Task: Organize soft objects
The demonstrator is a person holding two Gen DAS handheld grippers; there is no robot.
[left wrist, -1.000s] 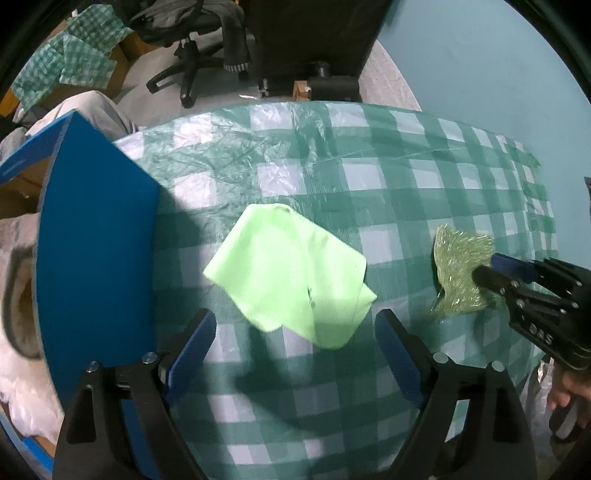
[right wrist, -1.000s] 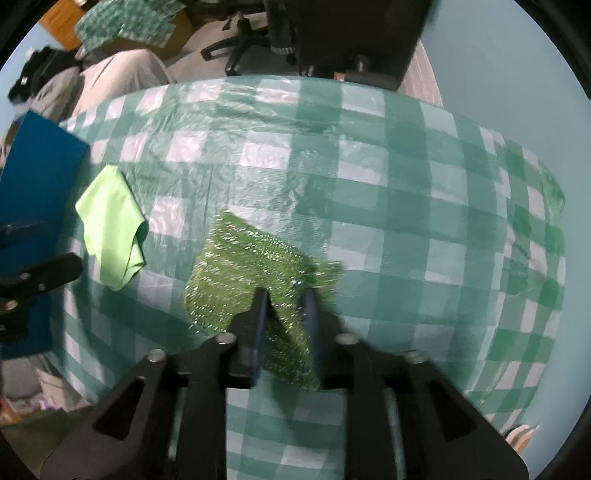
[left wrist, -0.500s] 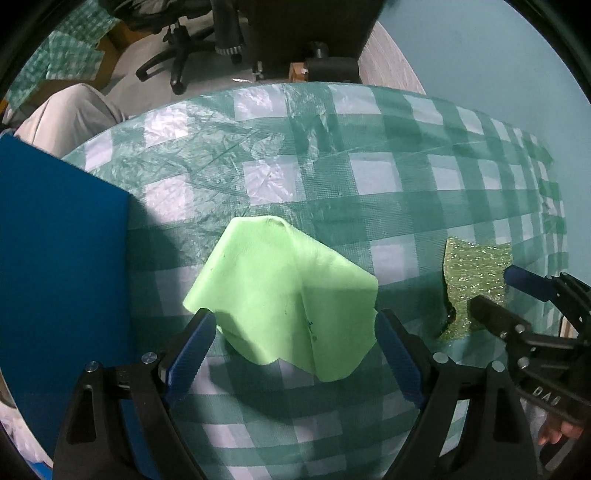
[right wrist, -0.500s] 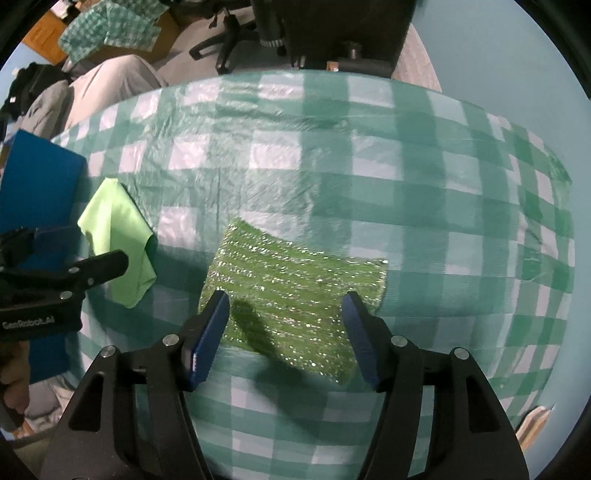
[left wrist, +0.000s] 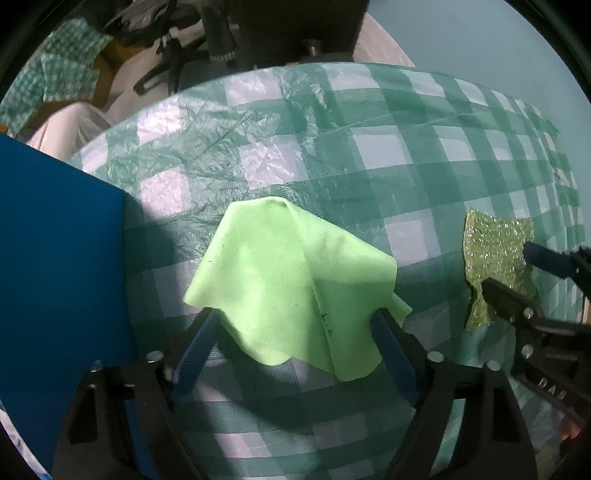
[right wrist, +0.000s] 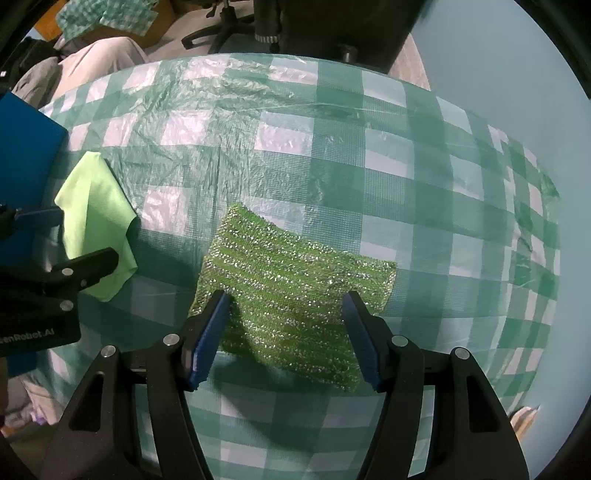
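Soft cloths are lying flat on the table: a smooth lime-green microfibre cloth (left wrist: 291, 291) towards the left and a glittery green knitted scrubbing cloth (right wrist: 295, 295) well apart to its right. Both are looking thin, light and limp, so they are likely to droop and fold once lifted. The lime one is looking slick and is showing a raised crease down its middle, which is probably the easiest place to pinch. The knitted one is looking rough and grippy; its near edge is the natural place to take hold.

The left gripper (left wrist: 295, 332) is hovering with its jaws spread wide, one blue-padded finger on each side of the lime cloth's near edge, holding nothing. The right gripper (right wrist: 284, 317) is standing equally wide over the near part of the glittery cloth, also gripping nothing.

Covering the table is a wrinkled green-and-white checked plastic tablecloth (right wrist: 424, 184), likely to be slippery and to bunch under a scraping finger. A dark blue flat panel (left wrist: 55, 258) is standing at the left edge. Beyond the table, an office chair base (right wrist: 229, 26) and a pale blue wall (left wrist: 480, 48) are showing.
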